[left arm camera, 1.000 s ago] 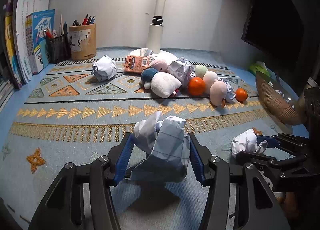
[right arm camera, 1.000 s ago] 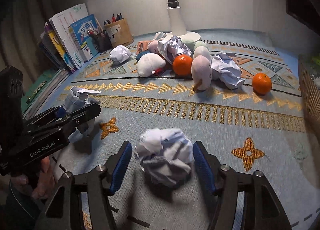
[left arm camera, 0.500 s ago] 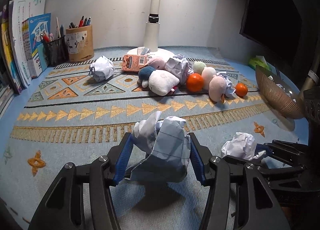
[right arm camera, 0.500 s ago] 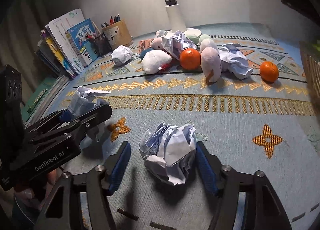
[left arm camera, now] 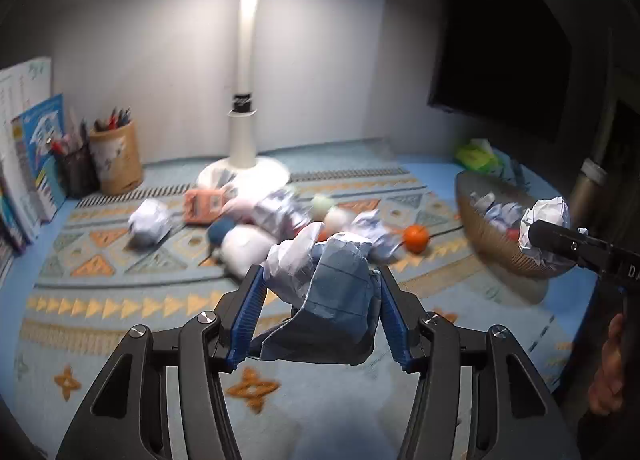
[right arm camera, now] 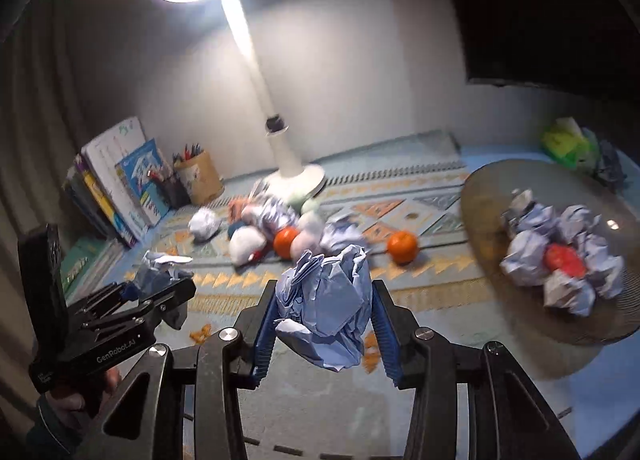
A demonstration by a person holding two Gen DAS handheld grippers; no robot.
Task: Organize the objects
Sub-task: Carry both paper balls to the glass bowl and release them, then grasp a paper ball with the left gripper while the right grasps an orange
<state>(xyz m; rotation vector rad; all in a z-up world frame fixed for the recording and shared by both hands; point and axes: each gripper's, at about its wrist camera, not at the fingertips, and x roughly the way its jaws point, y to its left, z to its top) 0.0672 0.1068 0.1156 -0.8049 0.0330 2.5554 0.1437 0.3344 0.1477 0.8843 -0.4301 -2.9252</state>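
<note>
My left gripper (left arm camera: 320,312) is shut on a crumpled paper ball (left arm camera: 328,292) and holds it above the patterned mat. My right gripper (right arm camera: 326,324) is shut on another crumpled paper ball (right arm camera: 326,308), also lifted. The right gripper shows in the left wrist view (left arm camera: 560,244) beside the woven basket (left arm camera: 484,240). The left gripper shows in the right wrist view (right arm camera: 160,292). The basket (right arm camera: 492,260) holds several paper balls (right arm camera: 524,260) and a red thing (right arm camera: 566,262). More paper balls, oranges (right arm camera: 403,246) and plush toys (right arm camera: 246,244) lie mid-mat.
A white desk lamp (left arm camera: 244,132) stands at the back. Pen holders (left arm camera: 116,164) and books (left arm camera: 32,164) stand at the back left. A green bag (right arm camera: 568,142) lies behind the basket. A dark monitor (left arm camera: 500,60) stands at the right.
Both grippers have risen from the mat with their paper balls. The right gripper closed on its ball and moved toward the basket. The views are blurred by motion.
</note>
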